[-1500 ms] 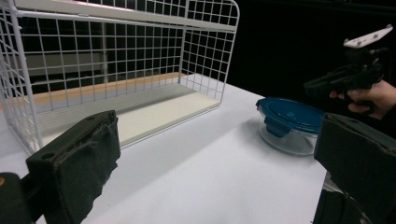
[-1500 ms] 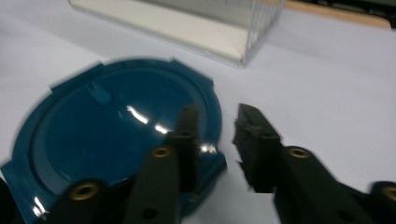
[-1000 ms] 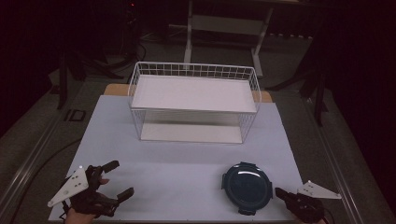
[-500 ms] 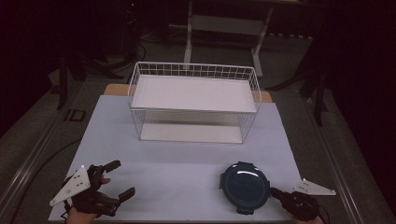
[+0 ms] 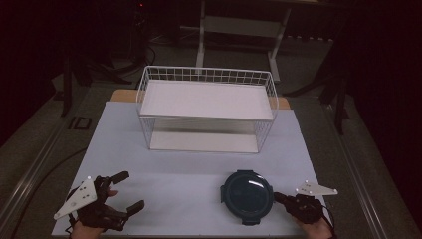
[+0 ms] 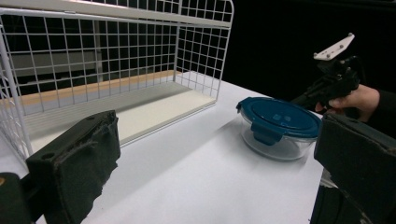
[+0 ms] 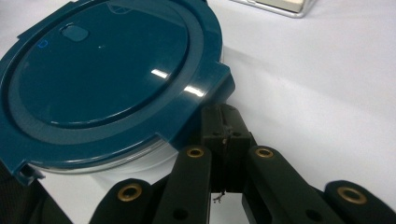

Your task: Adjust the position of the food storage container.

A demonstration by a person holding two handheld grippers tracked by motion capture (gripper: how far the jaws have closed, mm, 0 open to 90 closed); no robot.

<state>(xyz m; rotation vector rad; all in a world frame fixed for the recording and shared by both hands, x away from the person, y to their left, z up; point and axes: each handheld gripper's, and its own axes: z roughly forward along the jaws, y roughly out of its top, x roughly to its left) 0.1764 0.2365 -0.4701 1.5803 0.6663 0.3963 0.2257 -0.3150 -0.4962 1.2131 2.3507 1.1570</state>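
A round clear container with a dark blue clip lid stands at the front right of the table; it also shows in the left gripper view. My right gripper lies just right of it, jaws shut with nothing seen between them. In the right gripper view its tips sit right at a clip tab of the lid, slightly under its edge. My left gripper rests at the front left, open and empty, and its pads frame the table ahead. The right gripper appears there behind the container.
A white two-level wire rack stands across the back middle of the pale table mat, also close by in the left gripper view. The table's front and right edges lie near both hands. Dark floor and furniture legs surround the table.
My right gripper has slid left along the table until its shut tips meet the container's right rim. The left gripper and the container have stayed put.
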